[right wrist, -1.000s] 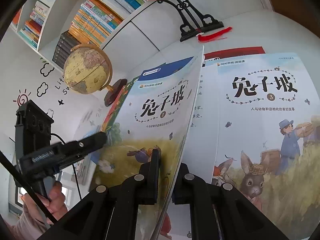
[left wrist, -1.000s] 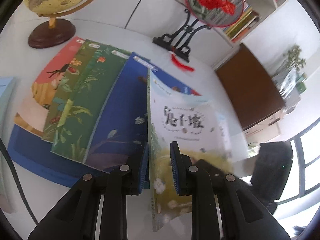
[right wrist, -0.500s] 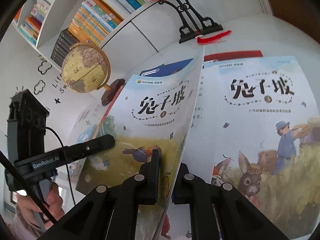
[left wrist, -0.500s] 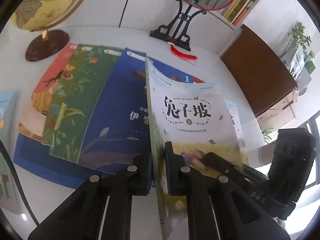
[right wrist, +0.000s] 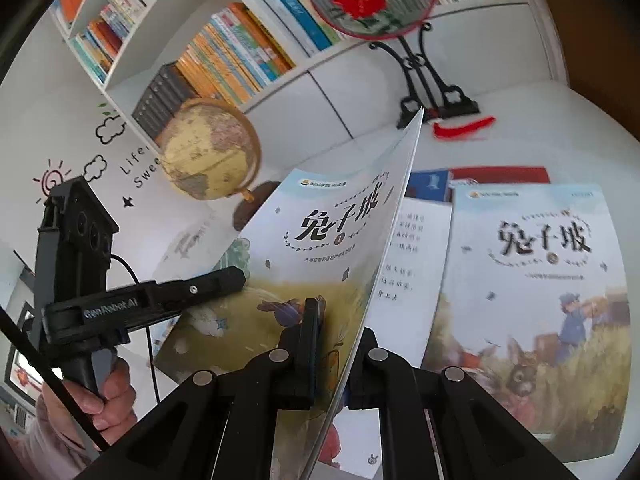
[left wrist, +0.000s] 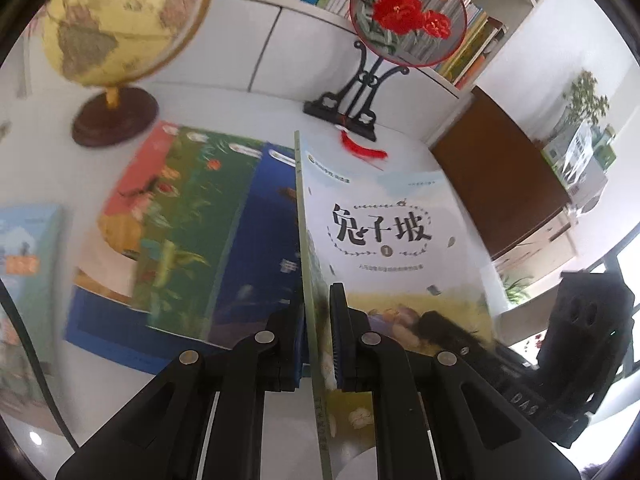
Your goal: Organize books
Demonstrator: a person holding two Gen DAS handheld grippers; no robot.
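A thin picture book (left wrist: 392, 240) with a rabbit-hill cover marked 1 hangs tilted above the white table, held at both lower edges. My left gripper (left wrist: 318, 332) is shut on its spine edge. My right gripper (right wrist: 340, 344) is shut on its open edge, and the same book (right wrist: 320, 248) bows upward there. The left gripper (right wrist: 224, 280) shows as a black bar across the cover's left side, with a hand around its grip. Flat on the table lie a fan of overlapping books (left wrist: 192, 224) in red, green and blue, and a matching volume (right wrist: 536, 280) at the right.
A globe (left wrist: 120, 20) on a dark wooden base stands at the back left. A round embroidered fan (left wrist: 408, 16) on a black stand with a red tassel stands at the back middle. Filled bookshelves (right wrist: 232, 56) line the wall. A brown cabinet (left wrist: 500, 184) stands beyond the table's right edge.
The left jaws closed onto the book's spine edge. Both grippers rose with the book, lifting it clear of the books lying flat; the shelves and the fan now show more fully.
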